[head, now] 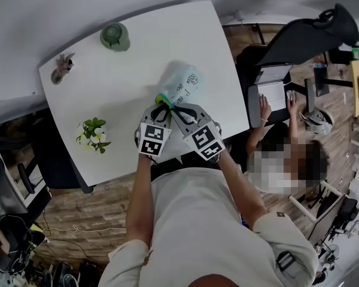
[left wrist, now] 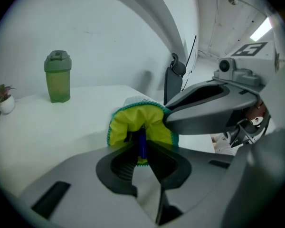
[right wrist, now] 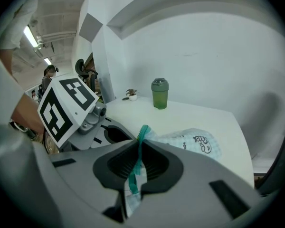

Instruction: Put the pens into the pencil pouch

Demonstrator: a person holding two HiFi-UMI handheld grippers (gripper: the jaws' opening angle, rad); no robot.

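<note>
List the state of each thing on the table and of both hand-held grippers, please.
pencil pouch, lying on the table, mouth open, rim pinched.
blue pen, gripped, end at the pouch's mouth.
left hand-held gripper, shut on the blue pen.
right hand-held gripper, shut on the pencil pouch rim.
green bottle, upright, lid on.

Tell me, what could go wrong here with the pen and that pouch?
The left tool pinches the blue pen right at the yellow mouth of the pouch; released too early, the pen might drop outside. The right tool grips the pouch only by its teal rim; if that slips, the mouth could sag shut.
</note>
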